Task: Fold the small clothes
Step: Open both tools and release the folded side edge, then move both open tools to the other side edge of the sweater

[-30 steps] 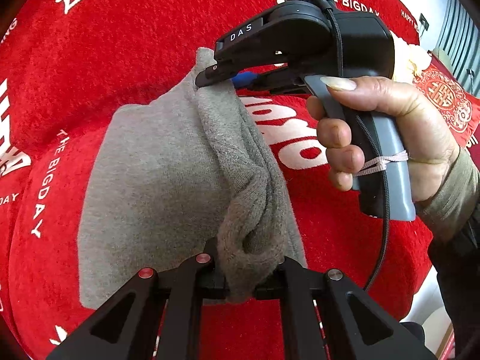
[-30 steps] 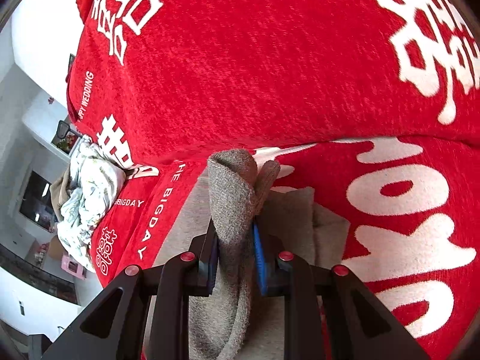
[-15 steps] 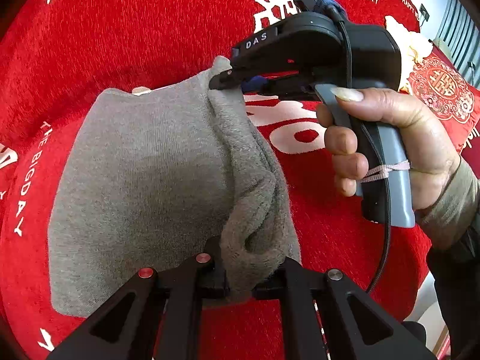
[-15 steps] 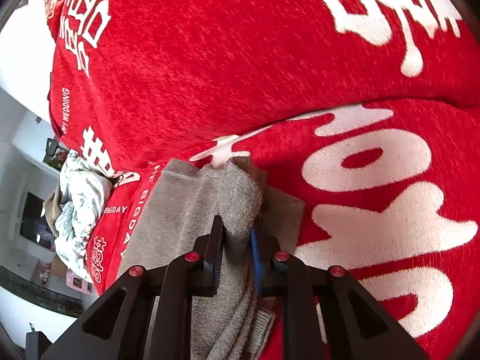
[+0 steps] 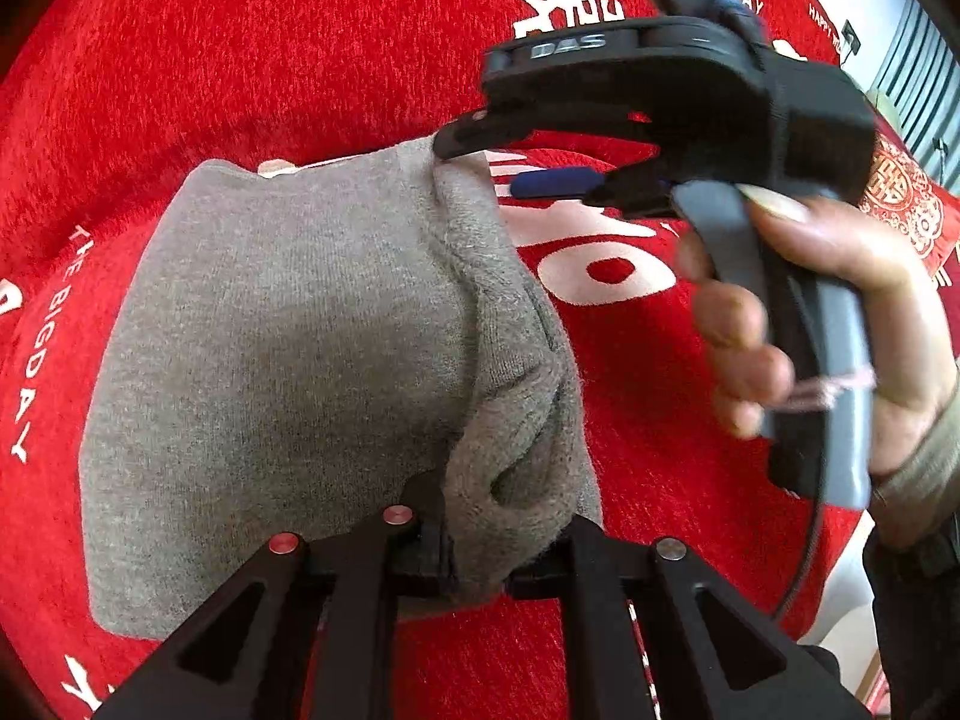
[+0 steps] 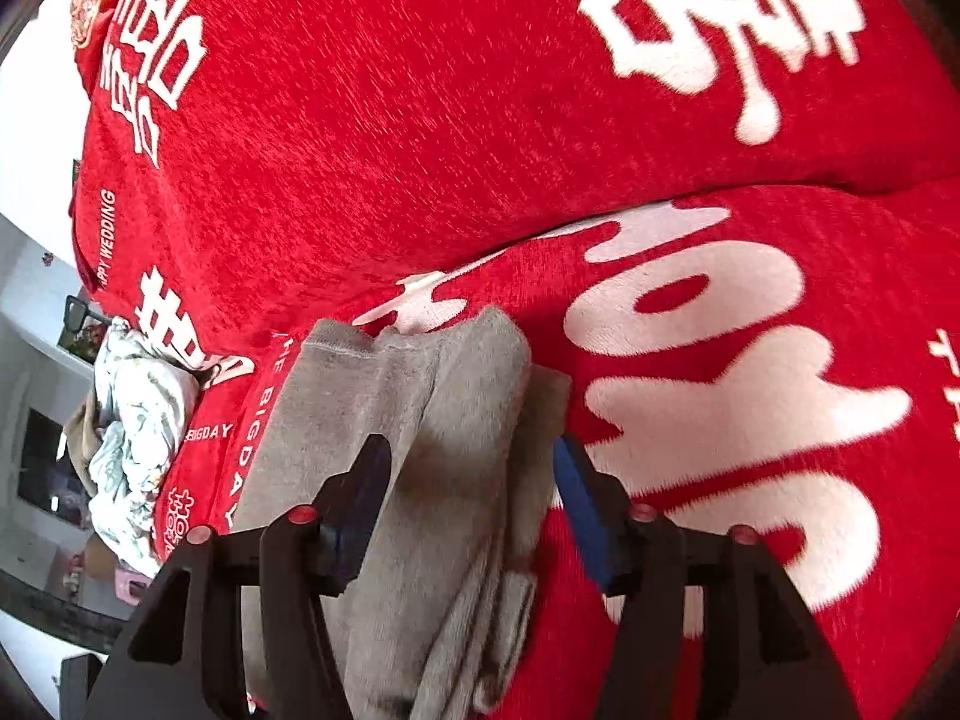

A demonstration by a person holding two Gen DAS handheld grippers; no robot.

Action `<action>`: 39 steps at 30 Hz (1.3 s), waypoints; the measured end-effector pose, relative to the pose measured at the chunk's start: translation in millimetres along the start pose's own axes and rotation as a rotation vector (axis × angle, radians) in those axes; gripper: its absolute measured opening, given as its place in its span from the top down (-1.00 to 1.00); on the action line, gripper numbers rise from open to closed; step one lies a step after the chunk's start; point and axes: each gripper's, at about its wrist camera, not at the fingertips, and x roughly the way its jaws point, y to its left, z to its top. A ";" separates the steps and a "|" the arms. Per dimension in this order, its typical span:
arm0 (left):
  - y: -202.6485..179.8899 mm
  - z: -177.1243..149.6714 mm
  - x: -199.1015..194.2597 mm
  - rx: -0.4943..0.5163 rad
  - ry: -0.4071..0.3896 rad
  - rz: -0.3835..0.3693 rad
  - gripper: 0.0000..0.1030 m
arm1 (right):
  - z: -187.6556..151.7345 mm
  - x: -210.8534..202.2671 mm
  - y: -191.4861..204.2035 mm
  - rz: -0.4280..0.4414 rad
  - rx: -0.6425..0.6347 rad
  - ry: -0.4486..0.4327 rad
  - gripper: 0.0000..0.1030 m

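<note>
Soft, light grey garment on red cover. Left gripper pinches its bunched near edge; right gripper is opening, fold loose between jaws. Best held at edges.

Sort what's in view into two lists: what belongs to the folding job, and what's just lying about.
Part of the job:
- grey garment, folded over on the red blanket
- left gripper, shut on the garment's bunched edge
- right gripper, jaws opening, fold still between them

Just lying about:
- crumpled pale cloth at the blanket's edge
</note>
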 end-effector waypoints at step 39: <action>139.9 -23.9 -49.8 -0.225 -0.069 0.069 -0.75 | -148.5 -58.8 77.6 0.017 -0.126 -0.039 -0.32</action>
